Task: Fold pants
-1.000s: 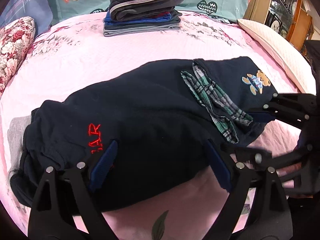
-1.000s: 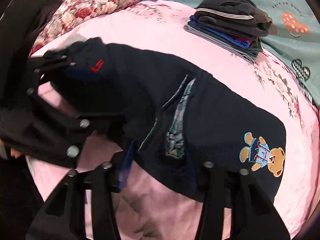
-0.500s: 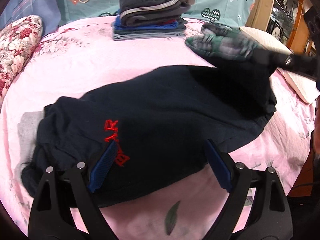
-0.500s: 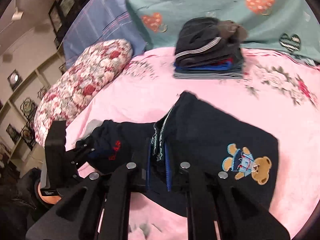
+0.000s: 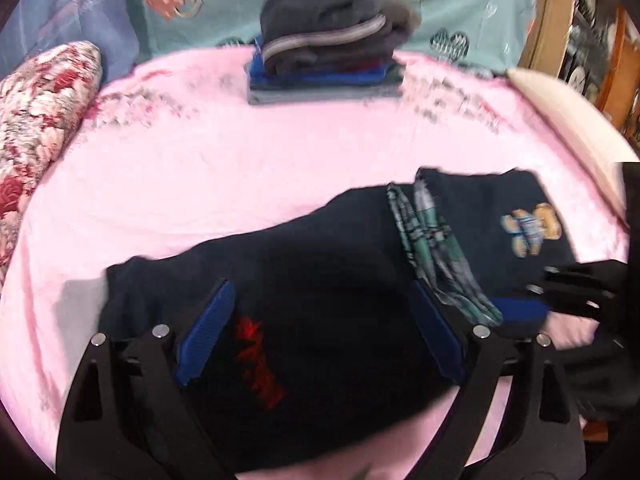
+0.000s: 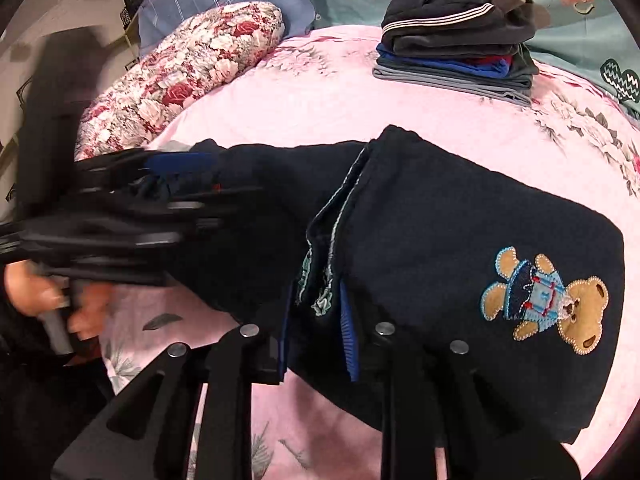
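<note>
The dark navy pants (image 5: 328,280) lie across the pink bed, with red lettering (image 5: 256,356) near the left end and a bear patch (image 5: 530,232) at the right end. A green plaid lining (image 5: 432,248) shows at the waistband. My left gripper (image 5: 320,332) is open, its blue pads either side of the lettered part. My right gripper (image 6: 316,332) is shut on the pants' plaid-lined waistband (image 6: 320,280), beside the bear patch (image 6: 548,300). The left gripper also shows blurred in the right wrist view (image 6: 160,184).
A stack of folded clothes (image 5: 328,56) sits at the far edge of the pink bed sheet (image 5: 240,168). A floral pillow (image 5: 36,120) lies at the left. A cream pillow (image 5: 568,120) and a wooden shelf (image 5: 560,20) are at the right.
The right gripper had lifted the waistband end high, and has now brought it back down onto the bed. The left gripper stayed open and shifted slightly over the lettered part.
</note>
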Demonstrator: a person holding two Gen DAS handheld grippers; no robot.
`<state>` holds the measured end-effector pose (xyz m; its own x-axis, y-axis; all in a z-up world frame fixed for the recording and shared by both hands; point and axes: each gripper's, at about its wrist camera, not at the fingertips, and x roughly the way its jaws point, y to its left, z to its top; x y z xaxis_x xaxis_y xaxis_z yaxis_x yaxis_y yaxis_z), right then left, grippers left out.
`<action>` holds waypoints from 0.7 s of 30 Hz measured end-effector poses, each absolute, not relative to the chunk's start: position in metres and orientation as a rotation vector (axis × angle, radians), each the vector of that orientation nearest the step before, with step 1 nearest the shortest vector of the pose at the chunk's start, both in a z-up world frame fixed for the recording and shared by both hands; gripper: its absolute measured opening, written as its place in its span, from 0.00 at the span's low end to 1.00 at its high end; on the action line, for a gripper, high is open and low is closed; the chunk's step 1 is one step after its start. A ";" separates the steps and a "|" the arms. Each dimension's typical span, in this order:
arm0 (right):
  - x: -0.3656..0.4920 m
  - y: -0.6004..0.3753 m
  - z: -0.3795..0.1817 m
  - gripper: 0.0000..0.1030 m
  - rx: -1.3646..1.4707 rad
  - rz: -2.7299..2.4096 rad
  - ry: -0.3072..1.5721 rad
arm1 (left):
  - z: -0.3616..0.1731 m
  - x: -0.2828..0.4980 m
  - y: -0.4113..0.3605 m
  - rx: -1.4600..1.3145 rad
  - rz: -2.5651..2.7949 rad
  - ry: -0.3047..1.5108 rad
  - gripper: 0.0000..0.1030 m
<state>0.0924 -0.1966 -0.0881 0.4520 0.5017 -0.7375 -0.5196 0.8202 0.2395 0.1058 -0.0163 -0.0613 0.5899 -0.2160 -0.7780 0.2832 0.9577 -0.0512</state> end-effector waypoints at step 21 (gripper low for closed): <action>0.089 -0.227 -0.092 0.38 0.228 0.730 0.938 | -0.083 0.116 -0.027 0.141 -0.290 0.933 0.90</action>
